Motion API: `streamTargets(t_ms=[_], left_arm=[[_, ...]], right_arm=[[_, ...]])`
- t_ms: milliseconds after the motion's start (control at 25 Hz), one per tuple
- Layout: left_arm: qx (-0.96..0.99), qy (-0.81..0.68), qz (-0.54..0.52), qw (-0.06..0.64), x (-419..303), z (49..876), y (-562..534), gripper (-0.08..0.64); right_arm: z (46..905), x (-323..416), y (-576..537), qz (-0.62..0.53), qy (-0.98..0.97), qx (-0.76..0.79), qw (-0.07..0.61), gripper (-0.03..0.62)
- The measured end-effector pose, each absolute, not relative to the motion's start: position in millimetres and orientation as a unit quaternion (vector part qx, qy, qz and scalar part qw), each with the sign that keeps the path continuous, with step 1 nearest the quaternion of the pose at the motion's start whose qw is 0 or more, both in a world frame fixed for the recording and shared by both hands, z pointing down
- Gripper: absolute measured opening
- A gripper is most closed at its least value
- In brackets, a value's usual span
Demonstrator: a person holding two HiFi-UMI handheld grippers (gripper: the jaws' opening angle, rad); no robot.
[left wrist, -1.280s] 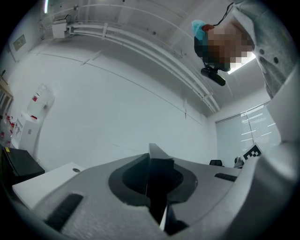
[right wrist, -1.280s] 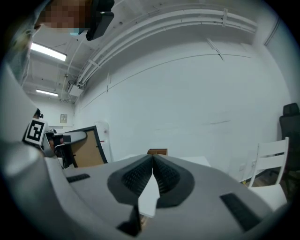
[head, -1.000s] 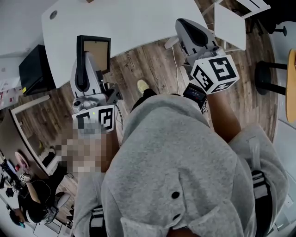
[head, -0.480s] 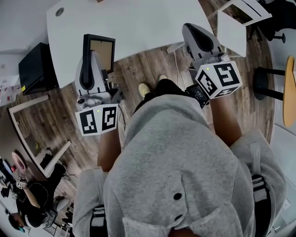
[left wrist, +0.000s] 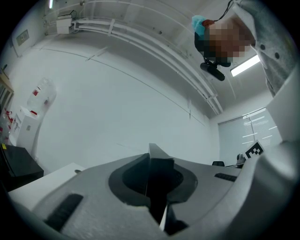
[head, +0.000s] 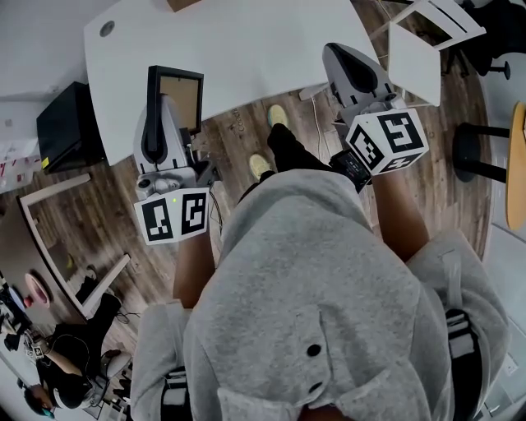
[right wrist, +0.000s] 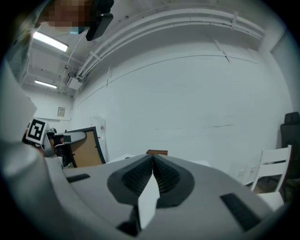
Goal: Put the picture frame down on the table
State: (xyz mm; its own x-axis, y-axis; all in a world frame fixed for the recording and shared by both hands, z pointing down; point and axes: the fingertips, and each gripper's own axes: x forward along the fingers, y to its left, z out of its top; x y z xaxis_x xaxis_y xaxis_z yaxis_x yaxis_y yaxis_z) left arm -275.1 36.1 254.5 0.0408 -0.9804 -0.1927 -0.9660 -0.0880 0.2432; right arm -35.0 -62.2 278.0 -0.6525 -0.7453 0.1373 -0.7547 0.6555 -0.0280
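Note:
A black picture frame [head: 182, 92] with a brown backing stands upright in my left gripper [head: 163, 99], over the near edge of the white table [head: 246, 41]. In the left gripper view the jaws are shut on the frame's dark edge [left wrist: 157, 187], which runs up between them. My right gripper [head: 339, 53] hovers off the table's right corner, above the wooden floor, shut with nothing in it. From the right gripper [right wrist: 153, 160] view the frame [right wrist: 84, 149] shows at the left, with the left gripper beside it.
A small brown item [head: 185, 4] lies at the table's far edge. A white chair [head: 415, 49] stands to the right, a black box [head: 62, 123] to the left. A wooden frame [head: 49, 197] lies on the floor at the left. The person's feet are by the table.
Both grippers have shifted slightly toward the table, the frame still held. The person's foot has stepped forward to the table's edge.

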Motion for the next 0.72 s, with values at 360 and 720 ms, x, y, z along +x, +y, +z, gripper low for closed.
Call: streamTargets(t_ms=[360,720], left_arm=[[0.72,-0.68,-0.14,0.029,-281,260,-15,0.04],[0.711,-0.69,-0.126,0.036,-286,267,-71,0.04]], right_arm=[[285,-40,-112,0.052,-0.908,0.411,0.059,0.028],[291,-47,-174,0.062,-0.912,0.4,0.06,0.028]])
